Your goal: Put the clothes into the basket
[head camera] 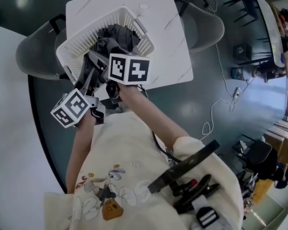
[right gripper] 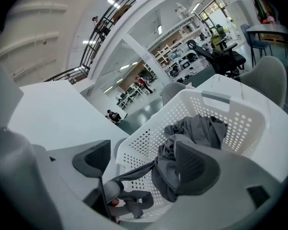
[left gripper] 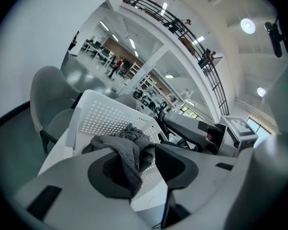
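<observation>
Most of the grey clothes [head camera: 117,35] already lie heaped inside the white basket [head camera: 76,44], but I judge the job unfinished: a tail [right gripper: 129,200] spills over the rim at my 6 o'clock and hangs down the outside.

My left claw [left gripper: 146,162] is half-narrowed around a fold of that cloth. The fold drapes over one pad, and the other pad is not pressing it as far as I can see. My right claw [right gripper: 144,166] stands wide, with cloth lying against one pad only.

The basket sits tilted at the near left corner of the worktop [head camera: 167,56], its rim overhanging the edge, so shoving is risky. Grey chairs flank at 9 o'clock [head camera: 36,56] and 2 o'clock [head camera: 206,28]. There is open room above the basket and at 12 o'clock.
</observation>
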